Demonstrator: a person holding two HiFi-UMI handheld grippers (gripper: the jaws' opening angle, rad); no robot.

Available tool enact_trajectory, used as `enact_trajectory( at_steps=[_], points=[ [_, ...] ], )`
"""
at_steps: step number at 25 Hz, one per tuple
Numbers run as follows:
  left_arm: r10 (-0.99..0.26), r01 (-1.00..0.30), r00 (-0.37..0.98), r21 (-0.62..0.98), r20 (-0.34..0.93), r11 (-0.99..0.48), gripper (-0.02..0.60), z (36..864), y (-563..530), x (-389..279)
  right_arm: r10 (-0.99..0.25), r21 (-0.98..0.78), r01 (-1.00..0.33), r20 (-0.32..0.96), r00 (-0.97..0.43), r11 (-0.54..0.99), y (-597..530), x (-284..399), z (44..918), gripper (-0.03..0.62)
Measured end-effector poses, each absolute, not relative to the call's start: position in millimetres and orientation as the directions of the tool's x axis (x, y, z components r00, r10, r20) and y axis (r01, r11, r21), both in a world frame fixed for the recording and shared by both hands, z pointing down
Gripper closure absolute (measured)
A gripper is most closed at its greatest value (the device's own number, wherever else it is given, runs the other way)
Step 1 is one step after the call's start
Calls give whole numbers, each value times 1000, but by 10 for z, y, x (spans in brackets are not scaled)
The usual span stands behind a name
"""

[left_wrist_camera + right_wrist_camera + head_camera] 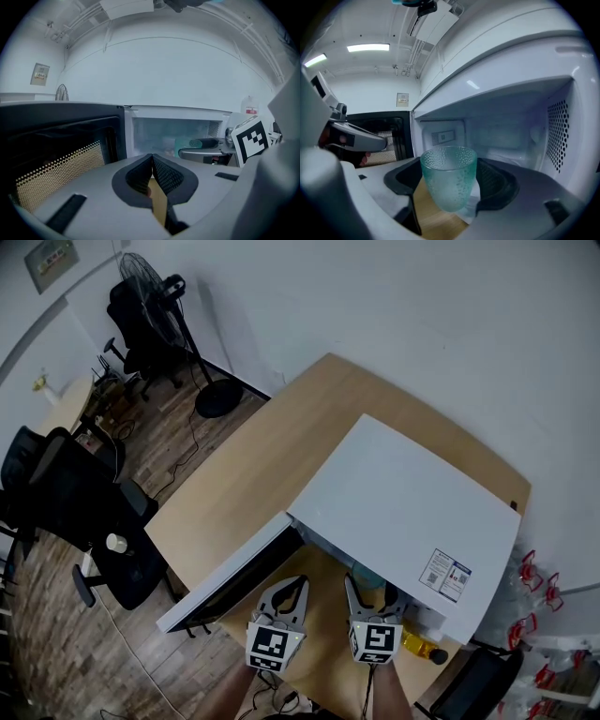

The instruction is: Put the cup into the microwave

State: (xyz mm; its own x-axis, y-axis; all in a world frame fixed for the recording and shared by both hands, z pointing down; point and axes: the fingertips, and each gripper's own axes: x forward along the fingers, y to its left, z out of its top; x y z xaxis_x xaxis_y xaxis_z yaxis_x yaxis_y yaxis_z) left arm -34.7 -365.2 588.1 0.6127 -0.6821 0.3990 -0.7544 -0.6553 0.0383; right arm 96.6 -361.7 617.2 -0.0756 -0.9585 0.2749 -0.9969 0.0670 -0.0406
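A pale green, dimpled glass cup point(448, 177) stands upright between the pads of my right gripper point(449, 185), which is shut on it just in front of the microwave's open cavity point(506, 136). In the head view the right gripper point(368, 594) holds the cup point(367, 576) at the mouth of the white microwave point(403, 507), whose door point(234, 576) hangs open to the left. My left gripper point(287, 594) sits beside the open door with its jaws shut and nothing between them. Its own view shows the pads point(153, 174) pressed together, the cup point(183, 146) and right gripper beyond.
The microwave stands on a wooden table point(253, 465). A yellow object point(419, 646) lies by the table's near right corner. Black office chairs point(89, 512) and a floor fan point(155, 296) stand off to the left on the wooden floor.
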Motion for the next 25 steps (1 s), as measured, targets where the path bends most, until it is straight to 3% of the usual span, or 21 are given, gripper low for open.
enact_trajectory(
  at_steps=[25],
  points=[
    [-658, -740, 622, 45, 425, -671, 558, 6006, -3742, -291, -976, -130, -991, 211, -51, 23, -3824, 1071, 6171, 224]
  ],
)
